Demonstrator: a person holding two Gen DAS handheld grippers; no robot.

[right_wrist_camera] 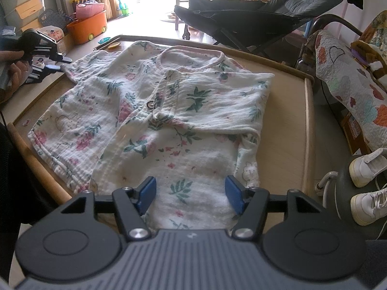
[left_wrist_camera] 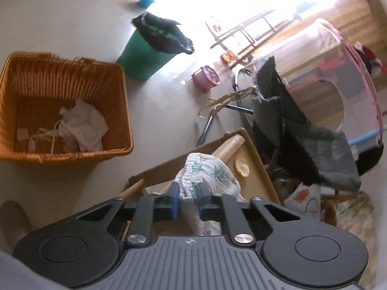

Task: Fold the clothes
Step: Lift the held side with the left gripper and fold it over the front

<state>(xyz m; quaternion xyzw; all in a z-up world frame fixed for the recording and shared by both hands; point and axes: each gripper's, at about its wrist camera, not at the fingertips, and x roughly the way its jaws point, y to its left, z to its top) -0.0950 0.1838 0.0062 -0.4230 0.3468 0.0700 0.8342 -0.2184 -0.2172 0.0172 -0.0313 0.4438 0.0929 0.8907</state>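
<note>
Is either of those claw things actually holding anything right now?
The left gripper pinches the floral shirt by its left sleeve end. The right gripper is open over the hem, holding nothing.

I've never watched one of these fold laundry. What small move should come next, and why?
Probably the left gripper should carry the sleeve it pinches across the floral shirt. The opposite sleeve already lies folded over the front, while this sleeve stretches out past the shirt's body. The right gripper is open above the hem.
</note>
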